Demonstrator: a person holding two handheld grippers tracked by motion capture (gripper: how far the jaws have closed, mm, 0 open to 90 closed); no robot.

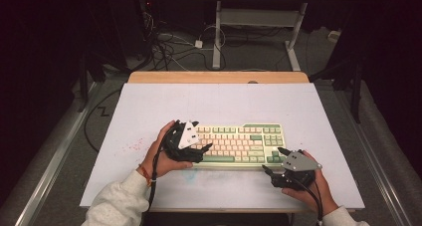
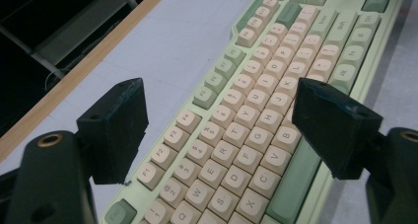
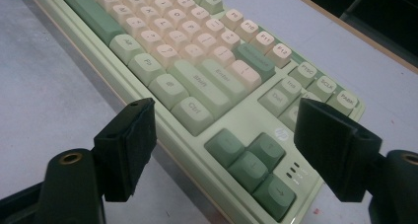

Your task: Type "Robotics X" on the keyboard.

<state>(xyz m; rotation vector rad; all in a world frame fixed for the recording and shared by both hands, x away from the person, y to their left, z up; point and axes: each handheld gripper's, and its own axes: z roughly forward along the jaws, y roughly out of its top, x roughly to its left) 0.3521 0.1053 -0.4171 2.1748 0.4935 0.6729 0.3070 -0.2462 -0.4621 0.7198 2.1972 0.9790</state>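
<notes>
At the bottom of the high view two pale sleeves are cut off by the frame edge, so little of the person beyond forearms and hands can be made out. At lower right, the right gripper (image 1: 275, 160) sits just off the near right corner of the pale green plastic keyboard with cream and green keycaps (image 1: 239, 144); its grey three-cornered plate covers much of its body there. In the right gripper view its black jaws are spread wide with nothing between the pads, and the arrow-key cluster and the keyboard's corner lie below the gap; the keyboard's far left end runs off the top left of that frame.

Left of centre in the high view, the left gripper (image 1: 203, 147) hovers over the keyboard's left end, and the hand and plate hide the keys beneath. In the left gripper view its jaws stand well apart and hold nothing, the letter rows showing between them; the legends on the farther keys are too blurred to read.

The keyboard lies at the middle of the white mat-covered table (image 1: 149, 106). Beyond the wooden far edge (image 1: 219, 77), the upper frame is dark, with tangled cables (image 1: 169, 49) and white desk legs (image 1: 217, 37) only dimly visible.
</notes>
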